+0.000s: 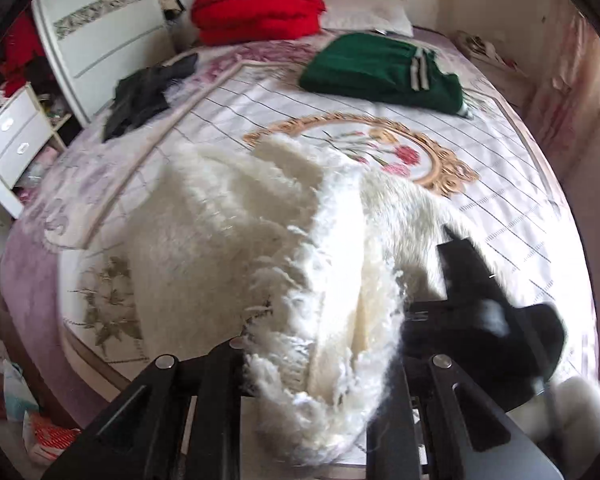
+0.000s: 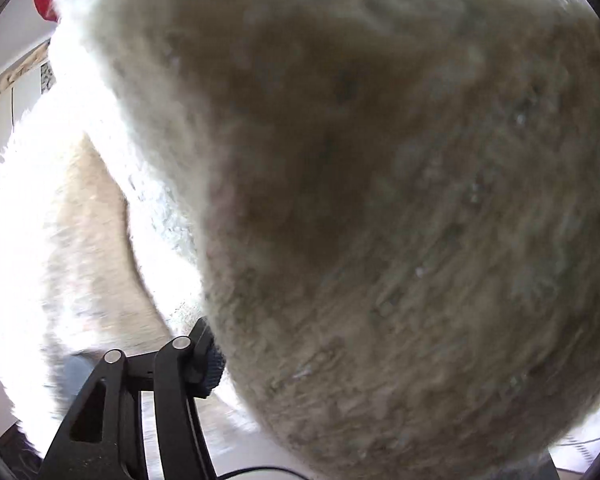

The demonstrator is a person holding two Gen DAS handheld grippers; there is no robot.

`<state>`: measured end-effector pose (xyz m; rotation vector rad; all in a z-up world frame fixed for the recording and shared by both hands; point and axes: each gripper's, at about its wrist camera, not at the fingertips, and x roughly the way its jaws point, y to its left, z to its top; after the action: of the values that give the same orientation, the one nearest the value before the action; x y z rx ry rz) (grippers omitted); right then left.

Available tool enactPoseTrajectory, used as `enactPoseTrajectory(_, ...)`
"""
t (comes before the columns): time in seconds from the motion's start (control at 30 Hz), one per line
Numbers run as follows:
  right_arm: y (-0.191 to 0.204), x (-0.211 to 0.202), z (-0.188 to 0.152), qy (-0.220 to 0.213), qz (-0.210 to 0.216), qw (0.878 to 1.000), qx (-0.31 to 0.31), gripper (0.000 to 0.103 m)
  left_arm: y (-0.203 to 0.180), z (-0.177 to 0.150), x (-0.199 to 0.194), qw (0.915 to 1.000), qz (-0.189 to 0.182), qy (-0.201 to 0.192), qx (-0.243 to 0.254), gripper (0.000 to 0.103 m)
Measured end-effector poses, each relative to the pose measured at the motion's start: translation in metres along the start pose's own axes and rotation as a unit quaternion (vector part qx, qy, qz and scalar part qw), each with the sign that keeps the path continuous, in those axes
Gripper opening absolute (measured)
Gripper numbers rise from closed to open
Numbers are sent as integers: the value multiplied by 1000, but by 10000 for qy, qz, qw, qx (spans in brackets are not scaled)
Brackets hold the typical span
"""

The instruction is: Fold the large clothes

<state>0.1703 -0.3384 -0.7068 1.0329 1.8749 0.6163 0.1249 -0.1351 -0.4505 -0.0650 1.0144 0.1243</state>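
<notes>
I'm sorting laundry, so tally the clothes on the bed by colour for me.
White fluffy garment: 1
Red folded pile: 1
Green garment: 1
Dark garment: 1
Total: 4

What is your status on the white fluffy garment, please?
Left gripper shut on white fluffy garment, lifted off bed. Right gripper alongside; grip unclear. Fleece smothers right camera.

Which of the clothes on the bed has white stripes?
The green garment, folded near the far end of the bed. The red pile, the dark garment and the white fluffy garment show no stripes.
</notes>
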Motion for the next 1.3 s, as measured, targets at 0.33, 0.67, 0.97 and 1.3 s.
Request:
enactPoseTrajectory(0.33, -52, -157, -13, -415, -1283, 9906, -246, 75, -64, -1, 42, 9858, 617, 735, 1377, 37)
enactPoseTrajectory(0.67, 33, -252, -22, -1579, -1861, 9564, -1607, 75, -75, 28, -15, 9879, -40, 810, 1324, 88)
enactPoseTrajectory(0.97, 166, -171, -47, -826, -1936, 9341, -2884, 82, 42, 36, -75, 9900, 839, 827, -771, 88)
enactPoseTrajectory(1.3, 226, -42, -16, -148, -2565, 8939, -3674, 94, 213, -60, 54, 9362, 1904, 1989, -2186, 88)
